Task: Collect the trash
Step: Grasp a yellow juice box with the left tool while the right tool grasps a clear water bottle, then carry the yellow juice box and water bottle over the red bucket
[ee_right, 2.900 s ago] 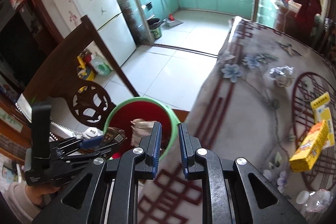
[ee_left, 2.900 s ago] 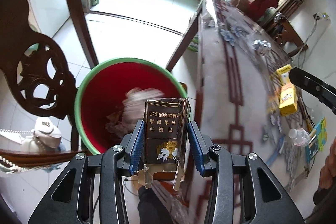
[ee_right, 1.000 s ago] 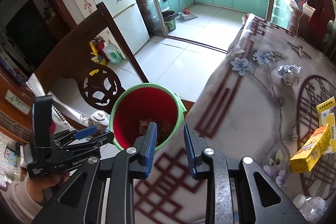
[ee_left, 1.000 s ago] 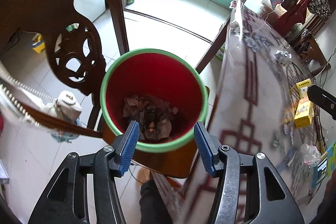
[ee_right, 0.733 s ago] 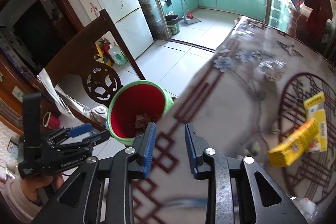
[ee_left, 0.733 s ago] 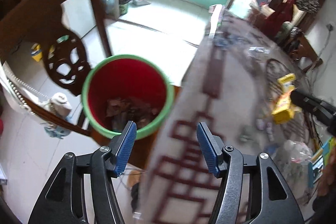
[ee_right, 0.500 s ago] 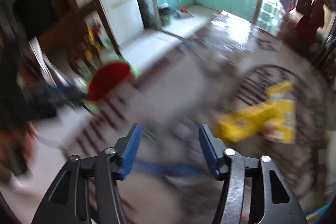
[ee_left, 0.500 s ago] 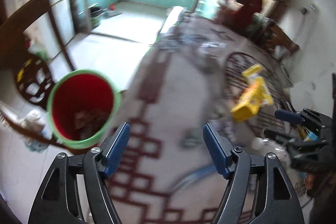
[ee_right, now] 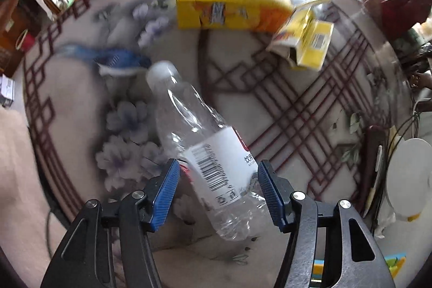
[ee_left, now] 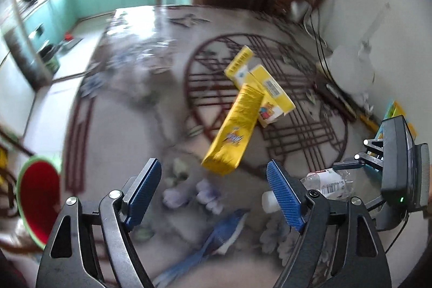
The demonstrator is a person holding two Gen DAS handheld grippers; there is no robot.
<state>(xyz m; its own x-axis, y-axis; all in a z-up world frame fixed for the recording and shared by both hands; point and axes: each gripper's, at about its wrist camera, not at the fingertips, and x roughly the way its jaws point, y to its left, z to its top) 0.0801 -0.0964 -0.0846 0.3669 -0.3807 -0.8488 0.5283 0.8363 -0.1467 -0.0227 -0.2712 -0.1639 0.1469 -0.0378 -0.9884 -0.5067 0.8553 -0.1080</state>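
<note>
The right gripper (ee_right: 218, 190) points down over the clear plastic bottle (ee_right: 205, 153), which lies on its side on the patterned tablecloth (ee_right: 283, 104). Its blue pads stand apart on either side of the labelled body, short of pressing on it, so nothing is held. The cap end of the bottle points toward a long yellow box (ee_right: 226, 4), and a second, torn yellow carton (ee_right: 305, 42) lies beyond the bottle to the right. The left gripper (ee_left: 213, 190) hangs above the cloth with its jaws opening and nothing between them; from its camera the yellow box (ee_left: 235, 126) lies ahead, just beside the bottle (ee_left: 326, 185). The red bin (ee_left: 37, 190) stands off the table edge, well apart from the bottle. Judgement: the step in hand is grasping the bottle. It is thin and likely to crush or roll, so the pads should close squarely across the label band, centred, then lift straight up.
</note>
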